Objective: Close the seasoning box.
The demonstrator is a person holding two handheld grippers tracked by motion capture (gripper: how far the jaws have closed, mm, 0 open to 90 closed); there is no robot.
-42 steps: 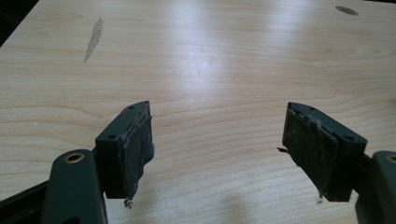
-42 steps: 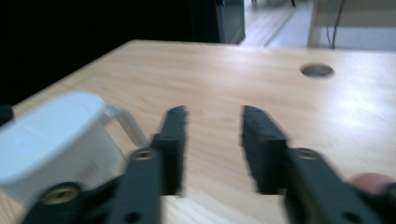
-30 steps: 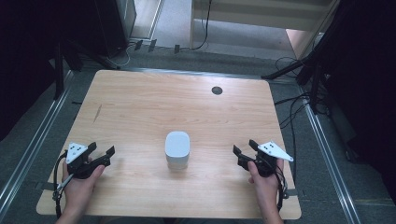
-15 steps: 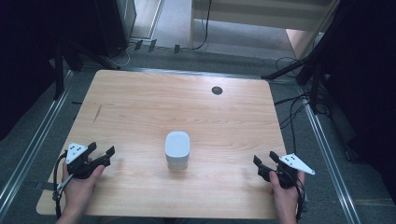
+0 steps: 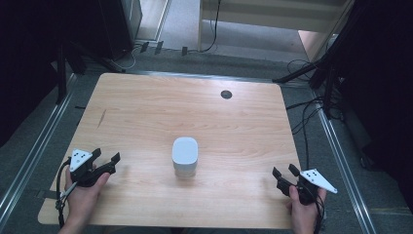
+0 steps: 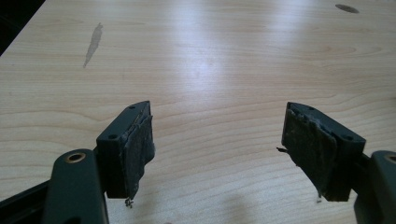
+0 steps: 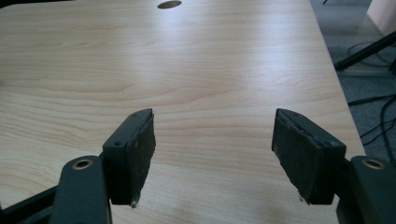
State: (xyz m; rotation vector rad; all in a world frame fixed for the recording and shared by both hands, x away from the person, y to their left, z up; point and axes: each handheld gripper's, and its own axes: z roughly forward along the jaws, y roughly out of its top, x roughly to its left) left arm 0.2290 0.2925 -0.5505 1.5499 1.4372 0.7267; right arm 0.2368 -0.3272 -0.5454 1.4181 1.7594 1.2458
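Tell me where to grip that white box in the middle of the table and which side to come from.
Grip the white box across its two opposite side walls, partway up. It stands upright with rounded corners and flat-looking sides, nothing near it on the table. The left gripper looks nearer and is open, jaws pointing roughly toward the box, so coming in low from the left probably suits best.

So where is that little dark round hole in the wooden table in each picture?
High view: the small dark round hole is near the table's far edge, a bit right of the middle.
Left gripper view: it is in the top right corner.
Right gripper view: it is at the top edge, left of the middle.
Shared landmark: the pale wooden tabletop around the hole.
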